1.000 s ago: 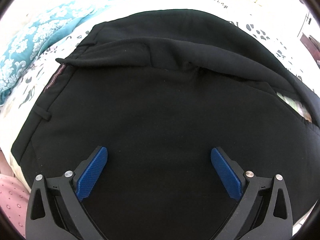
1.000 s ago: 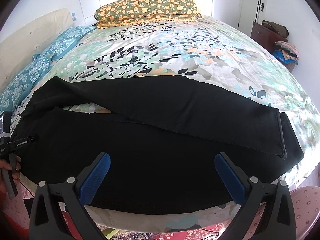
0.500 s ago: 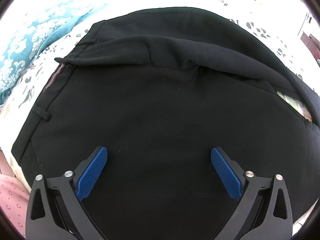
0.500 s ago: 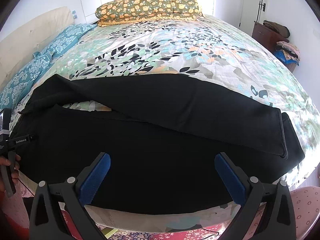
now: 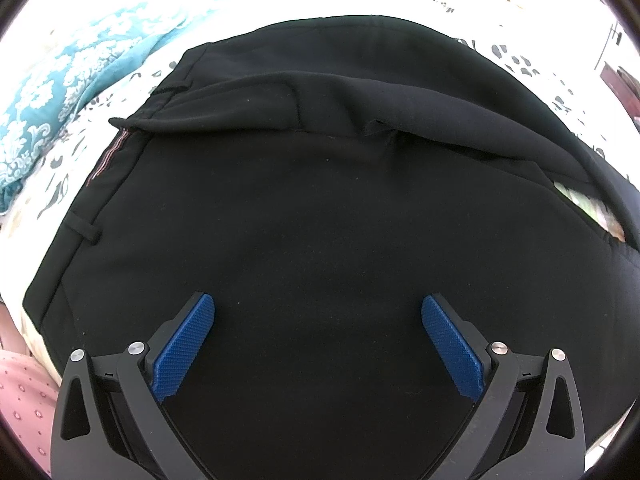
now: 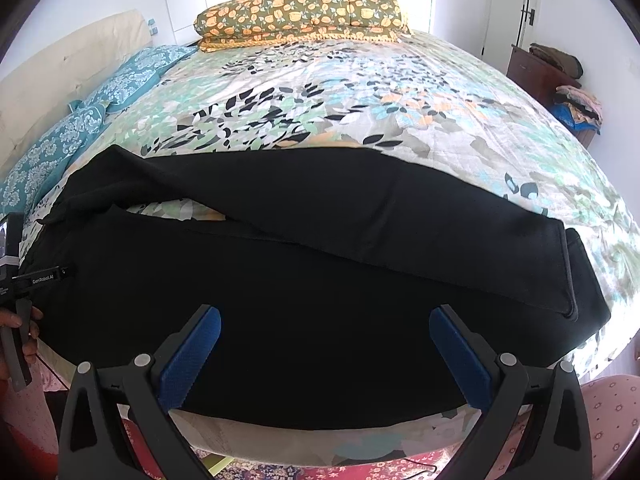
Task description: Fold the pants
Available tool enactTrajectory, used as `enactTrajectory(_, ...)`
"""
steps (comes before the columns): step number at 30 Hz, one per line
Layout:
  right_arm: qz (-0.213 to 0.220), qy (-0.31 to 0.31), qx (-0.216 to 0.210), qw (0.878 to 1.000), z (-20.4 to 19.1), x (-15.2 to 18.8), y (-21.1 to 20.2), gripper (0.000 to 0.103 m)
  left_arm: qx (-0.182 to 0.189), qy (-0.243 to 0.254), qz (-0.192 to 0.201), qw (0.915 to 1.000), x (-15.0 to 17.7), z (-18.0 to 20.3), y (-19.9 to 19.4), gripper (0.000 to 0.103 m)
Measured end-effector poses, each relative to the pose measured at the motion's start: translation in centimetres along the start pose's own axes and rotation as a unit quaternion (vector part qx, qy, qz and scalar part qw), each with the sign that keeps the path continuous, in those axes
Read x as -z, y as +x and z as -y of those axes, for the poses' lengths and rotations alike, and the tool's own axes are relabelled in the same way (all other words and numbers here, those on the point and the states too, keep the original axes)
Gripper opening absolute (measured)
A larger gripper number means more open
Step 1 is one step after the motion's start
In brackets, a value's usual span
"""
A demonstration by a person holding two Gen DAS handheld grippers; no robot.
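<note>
Black pants lie lengthwise across the near edge of the bed, waist at the left, leg hems at the right. The far leg overlaps the near one, with a strip of bedspread showing between them at the left. The waistband with belt loops fills the left wrist view, its upper flap turned over. My left gripper hovers open above the seat of the pants, nothing between its blue pads. My right gripper is open over the near leg, holding nothing. The left tool and a hand show at the left edge of the right wrist view.
A floral bedspread covers the bed beyond the pants. Teal pillows lie along the left side and an orange patterned pillow at the head. A dark cabinet with piled clothes stands at the right.
The left wrist view has shifted slightly, so the waistband sits a little further right and lower in frame. The right gripper has edged a little closer to the pants. Both stay open.
</note>
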State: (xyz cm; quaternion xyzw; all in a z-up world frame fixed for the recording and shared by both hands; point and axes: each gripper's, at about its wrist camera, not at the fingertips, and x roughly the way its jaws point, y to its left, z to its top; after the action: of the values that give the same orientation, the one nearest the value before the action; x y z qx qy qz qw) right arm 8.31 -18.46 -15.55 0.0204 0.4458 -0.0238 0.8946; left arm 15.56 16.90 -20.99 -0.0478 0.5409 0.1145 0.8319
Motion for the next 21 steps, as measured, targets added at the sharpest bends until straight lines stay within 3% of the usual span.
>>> enactTrajectory(6, 0.003, 0.008, -0.012, 1.0, 0.3, -0.2, 0.0, 0.103, -0.002, 0.0, 0.003, 1.0, 0.2, 0.3, -0.1, 0.103)
enactTrajectory(9, 0.018, 0.042, -0.033, 0.998, 1.7, -0.6, -0.5, 0.103, -0.002, 0.003, 0.005, 1.0, 0.3, 0.4, -0.2, 0.103)
enactTrajectory(12, 0.081, 0.103, -0.053, 0.99, 5.2, -2.1, -3.3, 0.103, 0.0, 0.007, 0.006, 1.0, 0.5, 0.4, -0.3, 0.103)
enactTrajectory(14, 0.125, 0.144, -0.077, 0.979, 8.3, -4.0, -5.8, 0.103, 0.002, 0.006, 0.004, 1.0, 0.5, 0.3, -0.4, 0.103)
enactTrajectory(17, 0.166, 0.221, -0.131, 0.952, 13.7, -6.6, -8.3, 0.103, -0.001, 0.004, 0.003, 1.0, 0.5, 0.4, -0.5, 0.103)
enactTrajectory(19, 0.156, 0.279, -0.169, 0.932, 16.7, -7.1, -7.7, 0.103, -0.002, 0.002, 0.003, 1.0, 0.4, 0.4, -0.5, 0.103)
enactTrajectory(21, 0.106, 0.33, -0.179, 0.921, 18.3, -6.8, -5.8, 0.103, -0.002, 0.0, 0.002, 1.0, 0.4, 0.3, -0.5, 0.103)
